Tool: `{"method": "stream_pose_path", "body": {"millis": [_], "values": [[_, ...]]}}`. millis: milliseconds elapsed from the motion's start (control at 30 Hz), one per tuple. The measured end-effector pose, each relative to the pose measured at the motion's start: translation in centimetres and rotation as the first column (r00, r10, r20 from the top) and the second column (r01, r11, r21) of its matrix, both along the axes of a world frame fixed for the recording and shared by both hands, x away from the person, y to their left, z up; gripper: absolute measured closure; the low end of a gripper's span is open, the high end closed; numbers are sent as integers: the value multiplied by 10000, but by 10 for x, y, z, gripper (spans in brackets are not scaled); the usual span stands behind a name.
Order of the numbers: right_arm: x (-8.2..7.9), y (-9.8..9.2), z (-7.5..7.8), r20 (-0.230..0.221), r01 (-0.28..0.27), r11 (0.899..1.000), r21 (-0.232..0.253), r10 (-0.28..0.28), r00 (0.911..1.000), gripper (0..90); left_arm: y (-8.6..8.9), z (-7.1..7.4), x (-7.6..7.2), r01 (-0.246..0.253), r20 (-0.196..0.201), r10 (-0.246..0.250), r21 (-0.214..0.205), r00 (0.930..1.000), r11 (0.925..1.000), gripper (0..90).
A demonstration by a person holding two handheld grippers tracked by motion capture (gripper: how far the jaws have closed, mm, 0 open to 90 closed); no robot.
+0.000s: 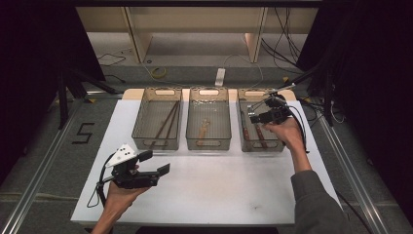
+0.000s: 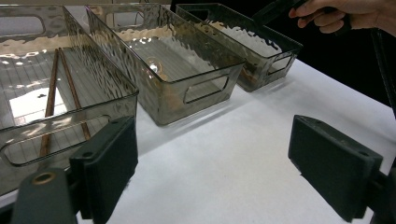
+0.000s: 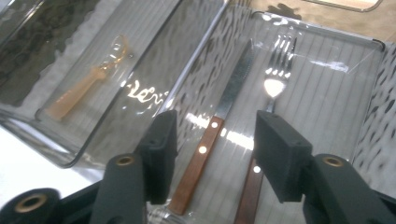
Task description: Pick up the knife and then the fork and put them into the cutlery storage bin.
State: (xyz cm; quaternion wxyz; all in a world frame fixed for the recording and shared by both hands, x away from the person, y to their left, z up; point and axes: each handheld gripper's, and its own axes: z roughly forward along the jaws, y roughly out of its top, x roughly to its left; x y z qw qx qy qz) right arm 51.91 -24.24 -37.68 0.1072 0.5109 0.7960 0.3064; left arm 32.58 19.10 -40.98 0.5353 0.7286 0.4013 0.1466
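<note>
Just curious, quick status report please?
Right gripper open over right bin. Knife and fork lie inside. Left gripper open, empty. Nothing obstructing.

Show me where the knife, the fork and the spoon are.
knife [image 3: 232, 91]: right gripper view, on its blade.
fork [image 3: 275, 87]: right gripper view, just below its tines.
spoon [image 3: 74, 95]: right gripper view, on its handle.

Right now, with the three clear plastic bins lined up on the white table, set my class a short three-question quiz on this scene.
1. True or false: the right gripper clamps the wooden-handled knife.
2. Which clear plastic bin holds the brown chopsticks: A left, B middle, C right?
3. What lies beside the knife in the right-hand bin?

Key: 1 false, its jaws stand open above the knife. 2 A, the left-hand bin. 3 A steel fork with a wooden handle.
</note>
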Motion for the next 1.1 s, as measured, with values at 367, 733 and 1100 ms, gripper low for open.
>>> {"method": "stream_pose_path", "body": {"millis": [367, 733, 1100], "values": [[-30, 11, 10, 971, -729, 9966, 390, 688, 9929, 386, 0, -1, 1, 30, -74, -30, 16, 10000, 10000, 152], [-68, 21, 12, 1806, -1229, 9893, 781, 1072, 9777, 333, 0, -1, 1, 52, -92, -52, -33, 9999, 10000, 152], [-105, 26, 0, 2340, -1772, 9755, 1302, 1435, 9616, 311, -1, -2, 2, 191, -217, -193, -96, 9996, 9998, 152]]}}
